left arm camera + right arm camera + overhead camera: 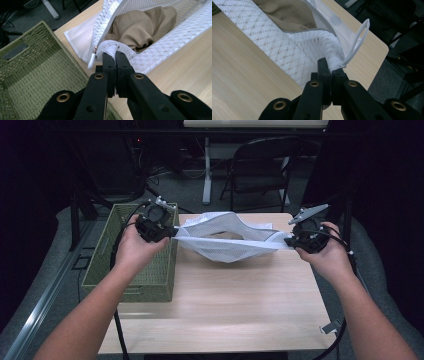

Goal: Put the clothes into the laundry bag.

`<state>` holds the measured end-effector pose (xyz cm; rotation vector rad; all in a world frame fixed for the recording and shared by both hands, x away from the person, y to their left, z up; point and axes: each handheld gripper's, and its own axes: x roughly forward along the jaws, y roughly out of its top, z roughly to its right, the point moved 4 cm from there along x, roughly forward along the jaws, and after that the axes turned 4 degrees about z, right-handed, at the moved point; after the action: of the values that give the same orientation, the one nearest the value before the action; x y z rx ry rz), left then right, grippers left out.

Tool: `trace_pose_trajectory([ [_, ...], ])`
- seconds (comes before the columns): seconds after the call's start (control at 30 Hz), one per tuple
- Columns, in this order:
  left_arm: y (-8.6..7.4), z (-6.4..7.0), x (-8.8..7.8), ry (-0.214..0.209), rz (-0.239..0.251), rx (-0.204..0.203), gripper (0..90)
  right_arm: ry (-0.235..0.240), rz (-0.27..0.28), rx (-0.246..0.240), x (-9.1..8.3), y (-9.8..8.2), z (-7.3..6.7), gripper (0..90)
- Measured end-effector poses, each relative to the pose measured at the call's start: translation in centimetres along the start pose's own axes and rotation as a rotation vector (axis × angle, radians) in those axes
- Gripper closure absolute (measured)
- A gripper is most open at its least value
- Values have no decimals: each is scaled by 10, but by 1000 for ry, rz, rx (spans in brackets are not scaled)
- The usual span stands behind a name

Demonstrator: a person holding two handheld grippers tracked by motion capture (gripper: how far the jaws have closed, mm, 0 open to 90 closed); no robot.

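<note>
Mesh bag: the white mesh bag (227,240) is hanging stretched between the two tongs, sagging in the middle just above the counter (220,305), to the right of the basket.
Left tongs: the left tongs (115,56) are pinching the bag's corner next to the zipper pull (92,60), jaws pressed together on the mesh; they are hovering over the near right edge of the basket (135,255).
Right tongs: the right tongs (329,65) are clamping the bag's opposite corner, where a white loop (358,42) is standing up; they are sitting well to the right of the basket, near the counter's far right edge.
Cloth: a tan cloth (140,26) is lying bunched inside the bag, showing through its open mouth.
Basket: the green woven basket is sitting on the counter's left end, touching nothing of the bag.
</note>
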<state>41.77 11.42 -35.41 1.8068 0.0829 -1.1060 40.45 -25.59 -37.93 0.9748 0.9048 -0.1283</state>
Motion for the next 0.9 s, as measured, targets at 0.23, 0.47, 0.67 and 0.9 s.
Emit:
trace_pose_trajectory([
  [0.23,0,-1,1,-4,0,-3,882,-1,-1,-7,-1,1,0,889],
  [0.47,6,-3,0,-3,0,-6,882,-4,6,-2,-2,4,4,890],
  [0.67,12,-3,-3,4,4,2,882,-14,13,-1,-7,8,8,889],
  [0.9,20,-3,-11,13,9,17,882,-34,27,-7,-17,16,12,889],
])
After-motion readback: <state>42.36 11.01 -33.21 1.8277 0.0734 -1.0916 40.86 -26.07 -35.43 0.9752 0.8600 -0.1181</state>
